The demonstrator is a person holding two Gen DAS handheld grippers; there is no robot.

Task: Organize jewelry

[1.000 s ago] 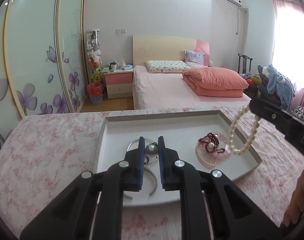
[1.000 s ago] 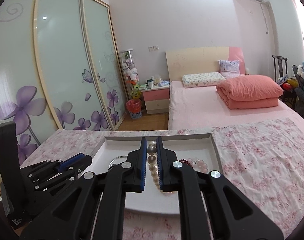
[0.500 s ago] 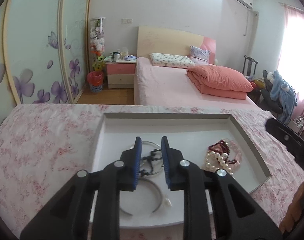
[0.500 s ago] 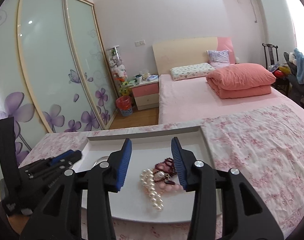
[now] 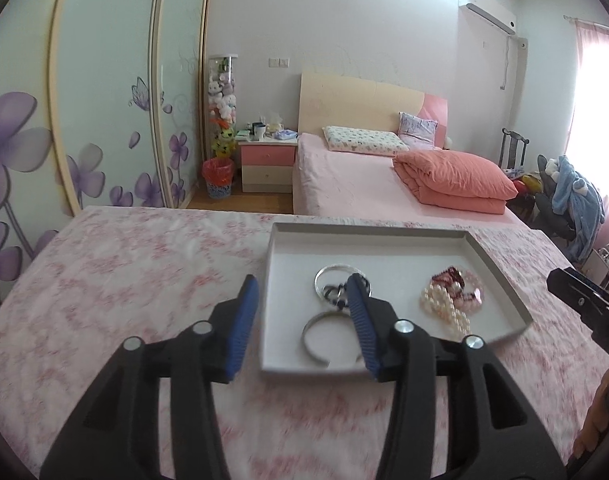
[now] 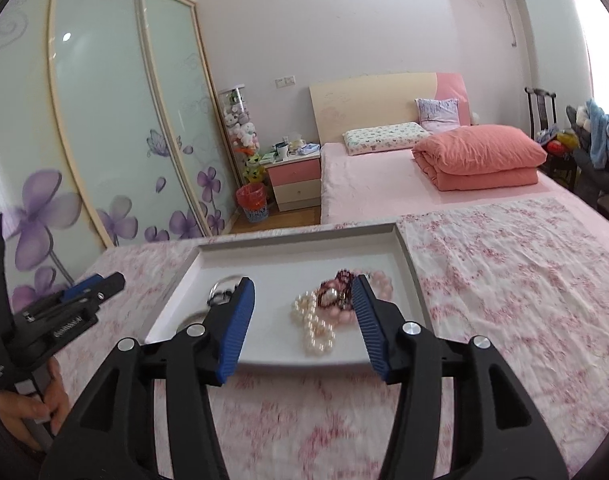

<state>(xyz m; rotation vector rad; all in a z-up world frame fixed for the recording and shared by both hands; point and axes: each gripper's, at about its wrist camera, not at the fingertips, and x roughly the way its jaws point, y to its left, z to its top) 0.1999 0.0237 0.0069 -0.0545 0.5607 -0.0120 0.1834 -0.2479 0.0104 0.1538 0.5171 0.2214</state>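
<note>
Both grippers have released and drawn back, jaws just opening, empty: left gripper (image 5: 302,306), right gripper (image 6: 304,308). The pearl strand (image 6: 314,326) now lies in the tray (image 6: 408,264). Only the left view shows the open silver bangle (image 5: 324,330) whole.

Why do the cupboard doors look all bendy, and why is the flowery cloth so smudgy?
Both wrist views use fisheye lenses, so the wardrobe doors curve; in the left wrist view the window glares white; the floral cloth smears with motion blur in both, while the tray stays fairly sharp.
</note>
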